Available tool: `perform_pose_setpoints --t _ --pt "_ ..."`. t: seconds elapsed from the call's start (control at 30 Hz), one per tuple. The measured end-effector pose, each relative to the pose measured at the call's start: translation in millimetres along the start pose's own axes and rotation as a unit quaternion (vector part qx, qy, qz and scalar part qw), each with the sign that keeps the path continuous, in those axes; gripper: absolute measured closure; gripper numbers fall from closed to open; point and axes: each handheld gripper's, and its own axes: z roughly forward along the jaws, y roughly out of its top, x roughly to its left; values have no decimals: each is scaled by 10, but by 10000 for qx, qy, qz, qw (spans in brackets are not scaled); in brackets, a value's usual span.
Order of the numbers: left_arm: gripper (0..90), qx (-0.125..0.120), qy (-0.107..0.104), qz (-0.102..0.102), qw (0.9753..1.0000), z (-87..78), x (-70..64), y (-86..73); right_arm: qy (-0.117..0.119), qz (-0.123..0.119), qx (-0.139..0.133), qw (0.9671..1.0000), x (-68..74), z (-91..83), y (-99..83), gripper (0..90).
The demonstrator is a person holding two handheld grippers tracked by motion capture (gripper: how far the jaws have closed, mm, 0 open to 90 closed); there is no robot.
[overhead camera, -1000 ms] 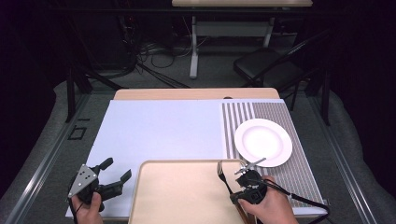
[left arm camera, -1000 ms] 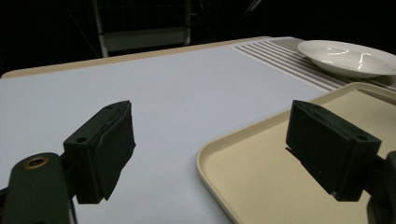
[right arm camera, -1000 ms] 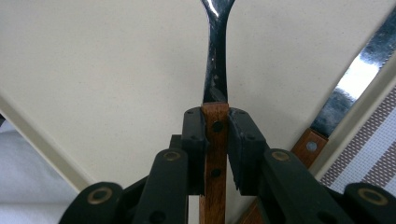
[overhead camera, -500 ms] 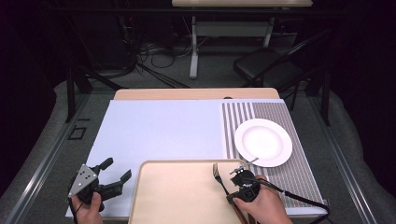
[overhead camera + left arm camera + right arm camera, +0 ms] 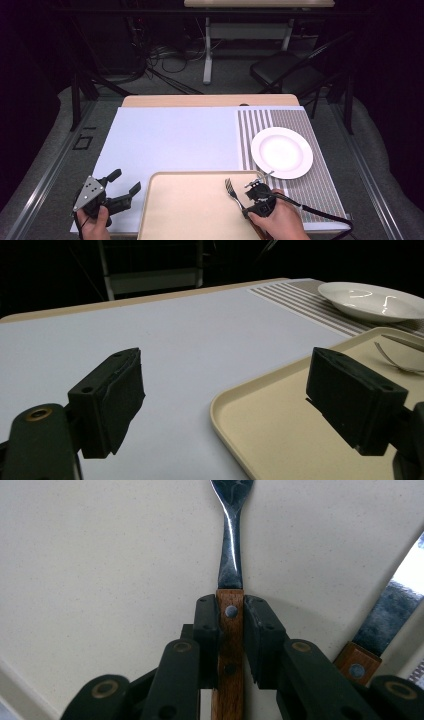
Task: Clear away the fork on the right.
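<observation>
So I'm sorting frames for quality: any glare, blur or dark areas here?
High view: white plate glares, room behind dark. Left gripper view: near jaws soft, plate sharper with streak highlights. Right gripper view: fork metal mottled with reflections, tray evenly lit.

High view: fixed above the near edge, facing forward and down over the whole surface (image 5: 170,140), with the tray (image 5: 190,210) and plate (image 5: 281,152) far below. Left gripper view: low, looking across the surface toward the same tray (image 5: 280,440) and plate (image 5: 370,300). Right gripper view: pressed close over the tray (image 5: 100,570), sharing the fork (image 5: 231,555) seen small from above (image 5: 234,193).
</observation>
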Motion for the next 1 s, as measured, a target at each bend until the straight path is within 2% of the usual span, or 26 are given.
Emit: perform_pose_setpoints --t 0.17,0.2,0.23,0.27,0.3,0.33,0.37,0.4,0.47,0.5,0.6,0.73,0.77,0.83,1.0 --pt "156 3 -6 -10 10000 1 0 -1 -57 -159 168 9997 -2 -26 4 746" --pt "156 2 -7 -8 10000 1 0 -1 -22 -152 -12 9999 -3 -7 -8 741" --pt "156 2 -7 -10 10000 1 0 -1 45 -85 -381 9992 3 36 -31 741" --pt "156 1 -6 -11 10000 2 0 -1 -177 -274 593 9977 -2 -101 26 740" --pt "156 3 -7 -17 10000 3 0 -2 -216 -416 842 9953 -11 -152 48 740" --pt "156 2 -8 -20 10000 4 -1 -3 -123 -302 380 9987 2 -119 15 739" --pt "156 5 -9 -17 10000 4 -1 -3 72 -118 -459 9988 18 -39 -29 736" --pt "157 3 -8 -24 10000 5 -1 -3 111 -127 -533 9984 15 -57 -28 733" --pt "156 1 -7 -31 10000 6 0 -4 51 -182 -195 9996 6 -146 -4 729" --pt "157 1 -7 -34 10000 6 0 -4 92 -247 -170 9995 -5 -172 4 734" --pt "156 -3 -9 -39 10000 7 0 -4 332 -268 -543 9976 15 -165 1 779" --pt "156 -5 -1 -40 10000 9 -2 -5 405 -429 -521 9969 39 -112 14 842" --pt "156 -4 -3 -39 10000 10 -1 -5 351 -563 -464 9967 36 -96 14 861" --pt "157 0 -5 -43 10000 11 0 -6 377 -560 -419 9968 54 -66 17 900" --pt "156 -4 3 -43 10000 12 3 -8 482 -617 -411 9961 75 20 33 900"
